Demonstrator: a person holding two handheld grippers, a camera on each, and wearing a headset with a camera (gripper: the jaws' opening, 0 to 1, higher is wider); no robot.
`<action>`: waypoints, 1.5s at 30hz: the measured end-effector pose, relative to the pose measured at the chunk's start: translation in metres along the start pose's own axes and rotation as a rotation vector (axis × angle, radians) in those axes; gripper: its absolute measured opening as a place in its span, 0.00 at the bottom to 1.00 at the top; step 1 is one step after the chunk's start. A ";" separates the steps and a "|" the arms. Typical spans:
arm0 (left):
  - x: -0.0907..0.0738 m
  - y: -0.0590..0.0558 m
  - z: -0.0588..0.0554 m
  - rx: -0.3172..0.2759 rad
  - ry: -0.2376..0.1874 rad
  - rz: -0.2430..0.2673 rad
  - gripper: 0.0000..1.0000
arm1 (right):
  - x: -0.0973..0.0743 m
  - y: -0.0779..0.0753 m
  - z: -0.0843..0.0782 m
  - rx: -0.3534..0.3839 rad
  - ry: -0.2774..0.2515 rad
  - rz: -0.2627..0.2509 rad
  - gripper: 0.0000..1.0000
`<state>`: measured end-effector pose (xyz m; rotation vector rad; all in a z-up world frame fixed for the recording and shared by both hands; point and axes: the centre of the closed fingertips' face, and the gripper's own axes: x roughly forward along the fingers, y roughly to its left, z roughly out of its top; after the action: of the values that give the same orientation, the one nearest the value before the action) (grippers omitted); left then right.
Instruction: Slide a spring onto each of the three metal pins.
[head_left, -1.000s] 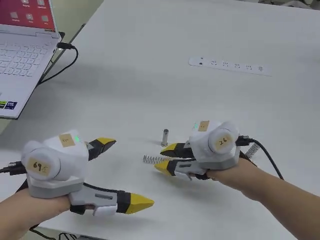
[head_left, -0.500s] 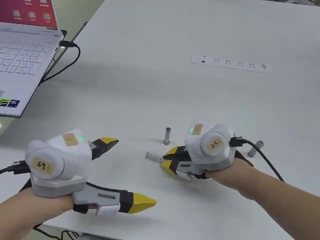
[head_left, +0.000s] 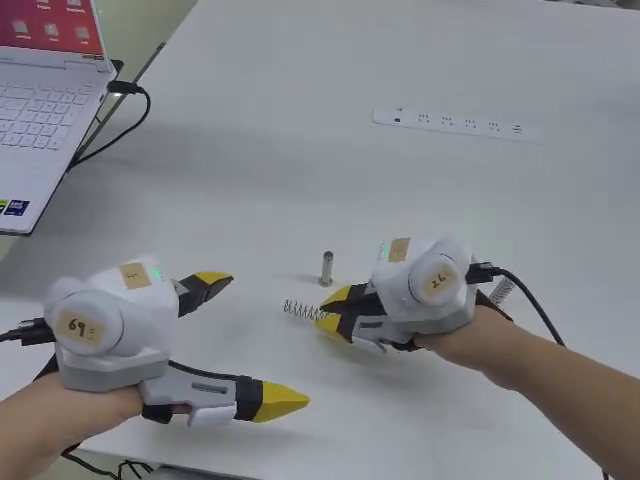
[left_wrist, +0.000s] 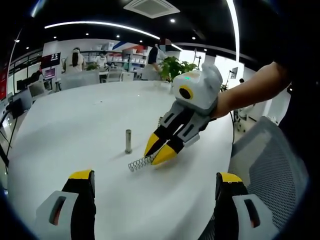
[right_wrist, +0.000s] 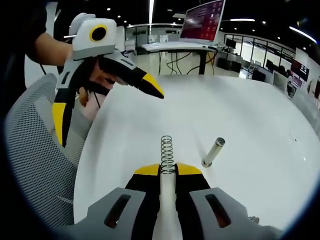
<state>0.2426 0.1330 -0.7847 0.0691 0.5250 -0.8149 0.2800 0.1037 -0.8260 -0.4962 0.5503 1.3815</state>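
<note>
The task looks barely begun: the one short silver metal pin (head_left: 327, 268) in sight stands upright on the white table (head_left: 300, 150) with no spring on it. The right gripper (right_wrist: 167, 171), white-bodied with yellow-tipped black jaws, is clenched on one end of a small steel coil spring (right_wrist: 166, 147), which juts forward near the pin but apart from it; what seems a second such spring (head_left: 503, 290) lies just behind that gripper. The matching left gripper (head_left: 250, 342) hangs wide open, well apart from the pin, holding nothing.
</note>
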 end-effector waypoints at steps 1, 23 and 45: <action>0.000 0.000 0.000 0.001 0.000 -0.001 0.98 | -0.002 0.000 0.001 -0.001 -0.003 0.000 0.08; 0.012 -0.013 0.012 0.024 -0.003 -0.045 0.95 | -0.088 -0.008 0.003 -0.011 -0.059 -0.008 0.08; 0.030 -0.033 0.027 0.034 -0.003 -0.196 0.58 | -0.125 0.002 -0.019 -0.026 -0.023 0.007 0.08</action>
<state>0.2479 0.0829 -0.7707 0.0480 0.5209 -1.0155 0.2642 -0.0042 -0.7625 -0.4990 0.5165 1.4011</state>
